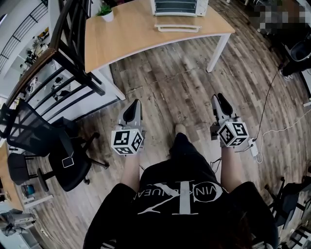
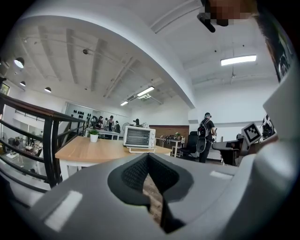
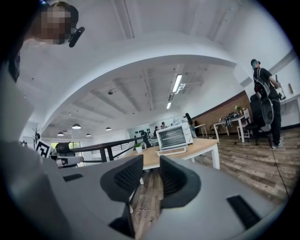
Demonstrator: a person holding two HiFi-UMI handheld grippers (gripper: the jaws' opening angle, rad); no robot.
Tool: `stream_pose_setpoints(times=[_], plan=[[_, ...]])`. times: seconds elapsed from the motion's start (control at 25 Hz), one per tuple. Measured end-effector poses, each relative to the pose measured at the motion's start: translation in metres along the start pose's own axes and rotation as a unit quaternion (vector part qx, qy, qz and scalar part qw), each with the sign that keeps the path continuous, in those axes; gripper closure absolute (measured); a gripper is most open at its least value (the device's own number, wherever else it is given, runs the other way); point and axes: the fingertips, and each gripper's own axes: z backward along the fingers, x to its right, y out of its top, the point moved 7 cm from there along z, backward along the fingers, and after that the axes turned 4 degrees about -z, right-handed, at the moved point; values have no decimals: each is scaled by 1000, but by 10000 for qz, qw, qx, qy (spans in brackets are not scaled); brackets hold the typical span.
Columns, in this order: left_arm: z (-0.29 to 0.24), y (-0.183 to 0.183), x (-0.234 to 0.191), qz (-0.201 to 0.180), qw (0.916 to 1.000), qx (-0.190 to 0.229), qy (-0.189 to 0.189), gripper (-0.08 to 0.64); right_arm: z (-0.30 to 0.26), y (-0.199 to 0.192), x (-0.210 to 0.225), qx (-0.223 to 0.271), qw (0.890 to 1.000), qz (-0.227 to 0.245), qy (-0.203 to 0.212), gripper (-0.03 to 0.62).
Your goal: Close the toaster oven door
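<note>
One toaster oven (image 1: 176, 7) sits on one table (image 1: 126, 34); left gripper (image 1: 132, 110) jaws touching, right gripper (image 1: 223, 101) jaws slightly apart.

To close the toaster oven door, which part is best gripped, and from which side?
Take the door at the middle of its free front edge, coming from the near side of the table. It lies dropped flat before the toaster oven, apparently hinged at its base, so that edge faces the person and should swing up easily. A handle is too small to confirm.
</note>
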Motion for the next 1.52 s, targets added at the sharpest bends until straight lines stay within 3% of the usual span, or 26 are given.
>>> stream_pose_setpoints(times=[0.96,1.52], plan=[[-188,18,-44,25,9996,-82,268,549,-159,24,121,-257,9992,-299,91,520],[-238,17,-43,-39,9992,-138,369,549,-200,23,161,-347,9982,-395,298,520]])
